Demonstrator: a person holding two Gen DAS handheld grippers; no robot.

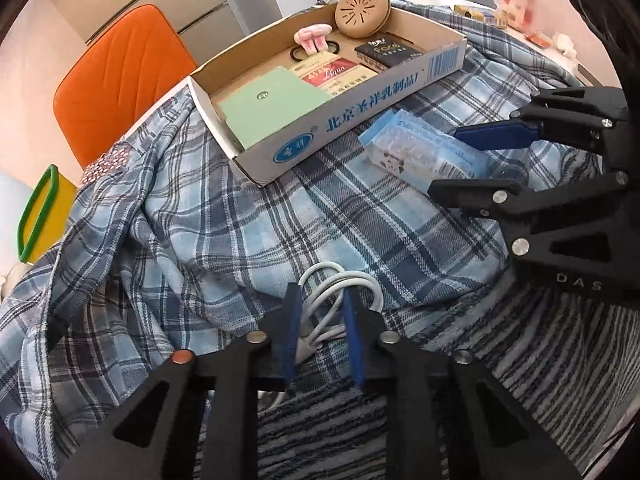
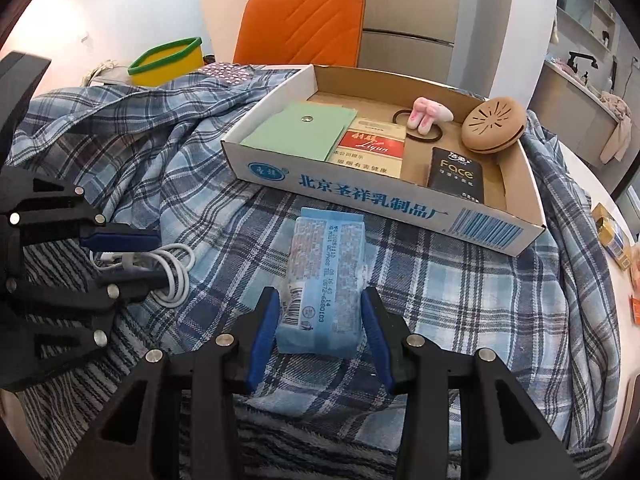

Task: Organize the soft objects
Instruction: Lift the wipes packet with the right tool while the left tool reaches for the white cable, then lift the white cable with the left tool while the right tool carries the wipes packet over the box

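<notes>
A coiled white cable (image 1: 336,300) lies on the blue plaid shirt (image 1: 200,216). My left gripper (image 1: 322,312) stands around the cable, its blue pads against the coil; it also shows in the right wrist view (image 2: 132,256). A light blue tissue pack (image 2: 324,280) lies on the shirt in front of the cardboard box (image 2: 360,204). My right gripper (image 2: 318,312) straddles the pack's near end with the pads touching its sides; it also shows in the left wrist view (image 1: 452,160).
The box holds a green pouch (image 2: 304,130), a red pack (image 2: 370,146), a black Face pack (image 2: 456,174), a pink bunny hair tie (image 2: 428,114) and a brown round case (image 2: 494,126). An orange chair (image 2: 300,24) and a yellow bin (image 2: 168,62) stand behind. A striped cloth (image 1: 520,360) lies nearest.
</notes>
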